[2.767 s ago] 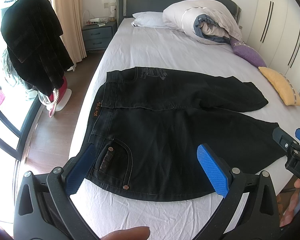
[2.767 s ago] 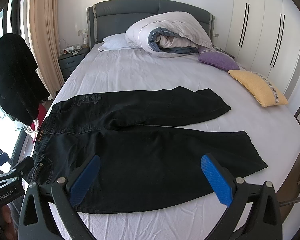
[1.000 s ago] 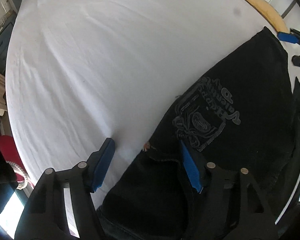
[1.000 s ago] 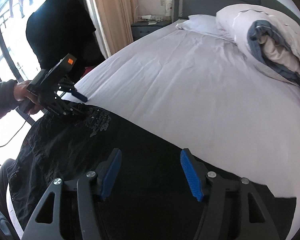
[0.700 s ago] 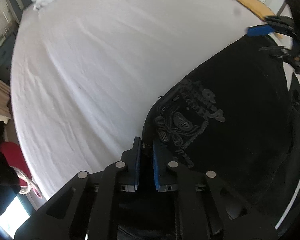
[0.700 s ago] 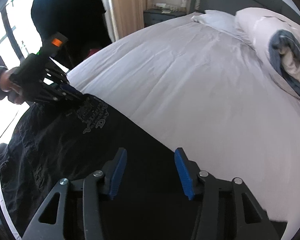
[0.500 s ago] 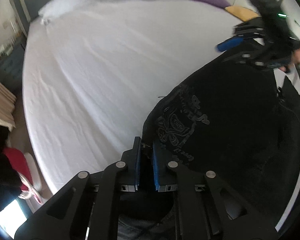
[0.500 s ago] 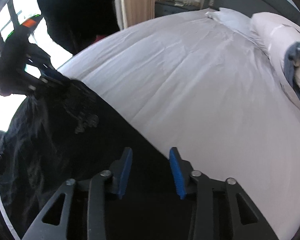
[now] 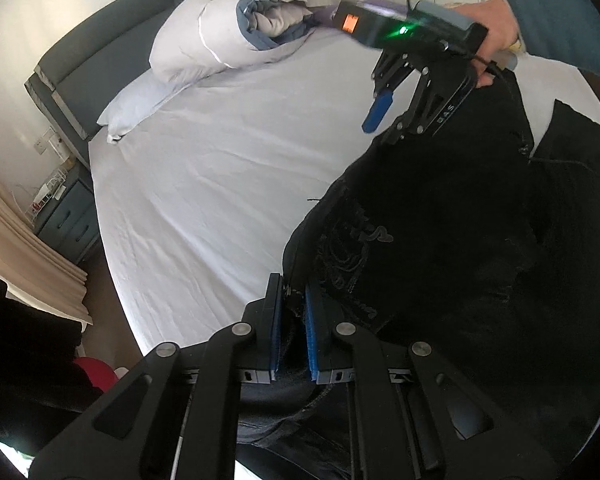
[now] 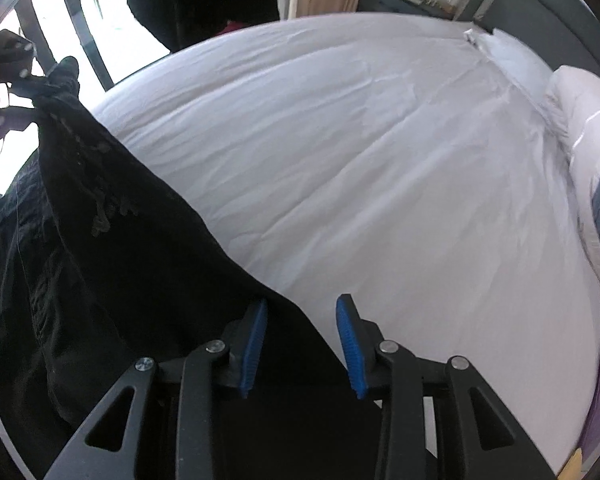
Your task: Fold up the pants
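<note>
Denim: black pants (image 9: 440, 232) lifted off my bed (image 9: 220, 168) for a lengthwise fold.
Left gripper (image 9: 291, 320): I pinch the waistband.
Right gripper (image 10: 302, 344): fingers apart around the leg edge, no clamp evident.

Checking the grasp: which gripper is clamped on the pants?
The left gripper: its pads pinch the pants. The right gripper has a gap between pads.

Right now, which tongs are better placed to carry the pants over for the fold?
Left tongs: already shut on the black pants at the edge. Right tongs straddle the leg edge but are open.
</note>
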Motion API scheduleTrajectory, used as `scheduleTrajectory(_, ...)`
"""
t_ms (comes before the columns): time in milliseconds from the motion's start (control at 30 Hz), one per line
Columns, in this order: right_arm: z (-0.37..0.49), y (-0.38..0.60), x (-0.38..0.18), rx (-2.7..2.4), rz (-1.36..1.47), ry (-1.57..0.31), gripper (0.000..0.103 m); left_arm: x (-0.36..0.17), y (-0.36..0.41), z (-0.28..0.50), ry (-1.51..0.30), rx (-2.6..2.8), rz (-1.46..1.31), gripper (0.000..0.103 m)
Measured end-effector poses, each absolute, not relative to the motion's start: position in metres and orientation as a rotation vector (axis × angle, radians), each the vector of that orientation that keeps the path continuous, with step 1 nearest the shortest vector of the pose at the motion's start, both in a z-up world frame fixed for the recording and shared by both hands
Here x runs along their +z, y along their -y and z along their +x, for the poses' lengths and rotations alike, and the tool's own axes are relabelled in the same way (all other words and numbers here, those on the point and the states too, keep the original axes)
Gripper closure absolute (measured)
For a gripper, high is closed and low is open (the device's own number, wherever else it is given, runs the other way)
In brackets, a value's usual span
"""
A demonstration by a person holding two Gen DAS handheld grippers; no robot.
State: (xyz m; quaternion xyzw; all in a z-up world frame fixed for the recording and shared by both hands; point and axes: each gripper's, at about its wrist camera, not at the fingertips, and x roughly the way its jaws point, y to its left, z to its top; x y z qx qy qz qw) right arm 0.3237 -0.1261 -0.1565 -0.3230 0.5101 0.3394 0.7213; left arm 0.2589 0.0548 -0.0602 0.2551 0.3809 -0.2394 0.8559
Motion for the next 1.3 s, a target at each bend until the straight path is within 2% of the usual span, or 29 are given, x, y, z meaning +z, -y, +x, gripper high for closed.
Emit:
scheduleTrajectory(233,0.34,0.128,-0.167,0.754,-0.707,-1.188,0.064,-0.052,-0.064,0.247,-0.785,-0.506,0.522,0.094)
scheduleTrajectory(300,0.338,0.128,-0.172,0.762,-0.721,-1.206,0.067,-0.051,-0.067,0.25,-0.791,-0.503,0.51,0.094)
scheduleTrajectory(367,0.34,0.126,-0.175,0.776,-0.721,-1.224,0.081,-0.052,-0.075,0.265,-0.792,-0.5,0.499,0.094)
scheduleTrajectory(400,0.34,0.125,-0.175,0.776,-0.73,-1.224,0.084,-0.053,-0.075,0.262,-0.792,-0.499,0.497,0.094)
scheduleTrajectory(433,0.341,0.125,-0.175,0.776,-0.737,-1.222,0.092,-0.053,-0.074,0.262,-0.792,-0.499,0.498,0.094)
scheduleTrajectory(567,0.34,0.126,-0.171,0.77,-0.714,-1.216,0.097,-0.052,-0.078,0.266,-0.792,-0.496,0.49,0.094)
scheduleTrajectory(733,0.341,0.132,-0.163,0.756,-0.661,-1.195,0.099,-0.052,-0.079,0.266,-0.79,-0.488,0.479,0.094)
scheduleTrajectory(967,0.333,0.158,-0.138,0.723,-0.405,-1.15,0.1,-0.046,-0.083,0.256,-0.775,-0.461,0.454,0.094)
scheduleTrajectory(1300,0.236,0.166,-0.108,0.773,-0.052,-1.072,0.1,-0.019,-0.078,0.195,-0.724,-0.45,0.435,0.094)
